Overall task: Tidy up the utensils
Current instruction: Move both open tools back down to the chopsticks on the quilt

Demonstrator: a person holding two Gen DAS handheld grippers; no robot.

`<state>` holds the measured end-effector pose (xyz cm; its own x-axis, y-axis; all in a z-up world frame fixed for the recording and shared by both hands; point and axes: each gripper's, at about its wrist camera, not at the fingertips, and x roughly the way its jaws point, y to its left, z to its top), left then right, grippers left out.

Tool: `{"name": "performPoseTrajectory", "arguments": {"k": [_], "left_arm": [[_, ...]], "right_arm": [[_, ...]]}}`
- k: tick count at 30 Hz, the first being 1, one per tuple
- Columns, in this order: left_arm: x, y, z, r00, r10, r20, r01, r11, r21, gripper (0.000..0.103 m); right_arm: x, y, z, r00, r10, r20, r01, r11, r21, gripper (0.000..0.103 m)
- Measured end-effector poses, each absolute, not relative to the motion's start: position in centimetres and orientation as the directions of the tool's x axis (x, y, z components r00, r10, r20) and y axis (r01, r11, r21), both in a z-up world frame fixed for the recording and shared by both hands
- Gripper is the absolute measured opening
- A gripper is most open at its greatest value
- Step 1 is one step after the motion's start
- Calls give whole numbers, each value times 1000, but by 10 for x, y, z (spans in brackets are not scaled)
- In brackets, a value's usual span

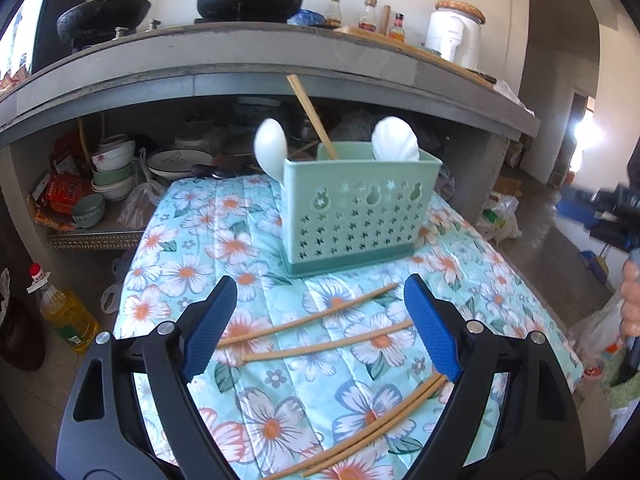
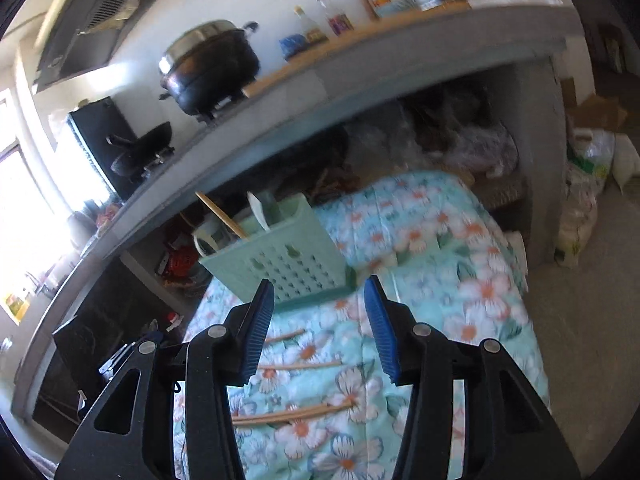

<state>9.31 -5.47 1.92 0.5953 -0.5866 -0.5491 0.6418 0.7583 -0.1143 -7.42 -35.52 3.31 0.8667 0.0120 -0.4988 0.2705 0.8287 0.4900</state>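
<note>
Green utensil caddy point(image 1: 356, 208) upright on floral quilt point(image 1: 192, 248), holding two white spoons point(image 1: 396, 140) and chopstick pair point(image 1: 312, 116) leaning left. Loose chopsticks point(image 1: 320, 318) lie flat on quilt in front of caddy, on its near side. Left tongs point(image 1: 320, 328) spread wide, nothing gripped; two loose sticks cross gap between blue pads, further pair point(image 1: 384, 428) nearer camera. Right tongs point(image 2: 320, 324) apart, empty, before caddy; sticks below.

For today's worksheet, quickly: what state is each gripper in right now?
Left gripper: open, holding nothing, above loose chopsticks.
Right gripper: open, holding nothing.
</note>
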Motion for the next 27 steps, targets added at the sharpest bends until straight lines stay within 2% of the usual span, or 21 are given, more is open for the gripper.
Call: {"name": "performPoseTrajectory", "arguments": {"k": [5,10,12,15,20,22,27], "left_arm": [[70,-79,7,554,-602,-575,716,697,-40,81],[25,-111,-14,527,-594,-608,804,581,130,81],[10,-123,-24,521,-584,-623,825,532,192,78],[-15,-144,-46,549,-531,-646,829,441,343,67],[-40,-168,-78,630,-452,-632,774,298,558,43],[-40,-174,-84,651,-426,-629,755,280,592,35],[-29,-181,-89,635,-400,-661,770,268,578,18]], "right_arm": [[-69,-364,-40,749,86,-656,401,730,554,46],[-66,-358,-73,710,132,-692,427,700,572,46],[-67,-356,-78,707,142,-693,426,697,577,46],[-67,-356,-83,706,159,-691,422,689,589,46],[-68,-353,-90,696,181,-695,417,685,597,46],[-69,-353,-92,696,186,-694,418,681,601,46],[-74,-356,-97,706,198,-679,416,660,625,46]]}}
